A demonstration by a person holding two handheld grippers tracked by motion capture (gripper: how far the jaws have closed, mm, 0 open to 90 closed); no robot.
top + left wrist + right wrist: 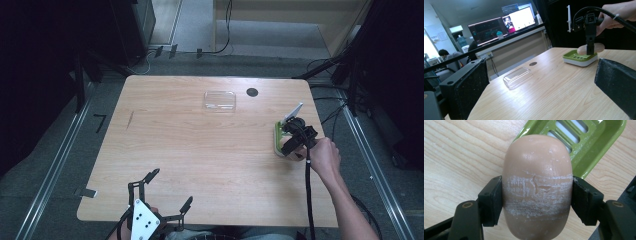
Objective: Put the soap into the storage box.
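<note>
**Soap bar clamped over green dish, right side of table**

Containers. A green soap dish (596,142) with a slotted floor sits near the right edge of the wooden table (200,150); in the left gripper view it shows a white base under the green tray. Nothing lies flat in the dish; the slots seen past the soap are bare. A clear plastic lid (219,100), shallow and rectangular, rests empty toward the far side of the table, well apart from the dish. Just beside it, a small dark round spot (252,92) on the tabletop.

Task thing. A pinkish-beige soap bar (537,185), oval, scuffed white across its middle, is held by the right gripper (537,202). Both black pads press its long flanks, so the jaws are closed on it across its short width. In the right gripper view the bar's long axis runs straight away from the camera, far end over the near rim of the dish, near end over bare wood. In the left gripper view the bar lies roughly level, just above the dish; whether it touches the rim I cannot tell.

Left gripper (165,187): at the near table edge, jaws spread wide, nothing between them, well apart from dish and soap.
</note>
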